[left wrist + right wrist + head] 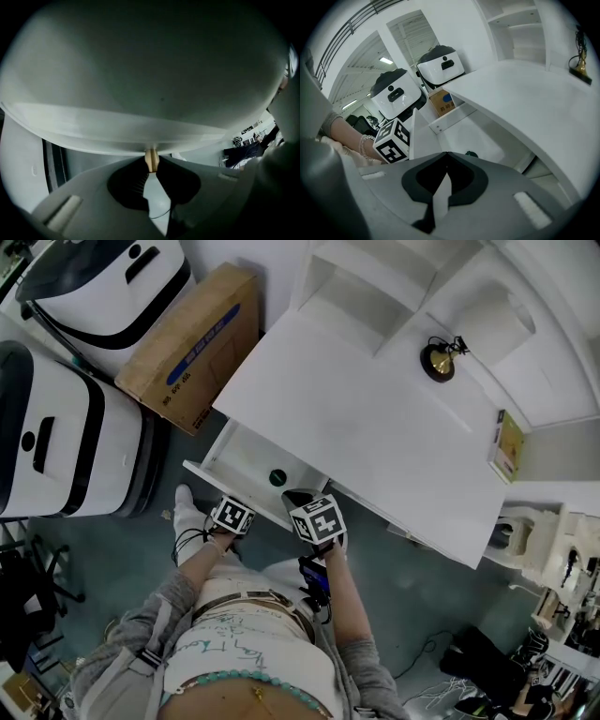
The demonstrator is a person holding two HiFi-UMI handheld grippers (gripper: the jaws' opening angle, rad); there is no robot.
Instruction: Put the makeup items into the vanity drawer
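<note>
Head view shows us a white counter [375, 427] with its drawer [211, 470] standing open under the left end of the near edge; inside it, towards the drawer's right side, lies a small green jar [277, 477], alone on the white floor; we see both claws at the drawer's front, the left claw [242, 510] against the front panel and the right claw [302, 498] just beside it to the right, over the drawer's right front corner.

In the left gripper view we find the left claw [151, 161] closed, its tan tips pressed together right at the lower edge of the drawer's white panel [117, 131]; we cannot tell whether it pinches anything there.

In the right gripper view the right claw [443, 154] is closed too, with nothing in it; just past its tips the jar [471, 153] rests in the drawer [440, 123]; the counter [534, 103] spreads above.

A brass ornament [438, 360] stands near the counter's far edge; a cardboard box [192, 343] lies on the floor off the left edge.
</note>
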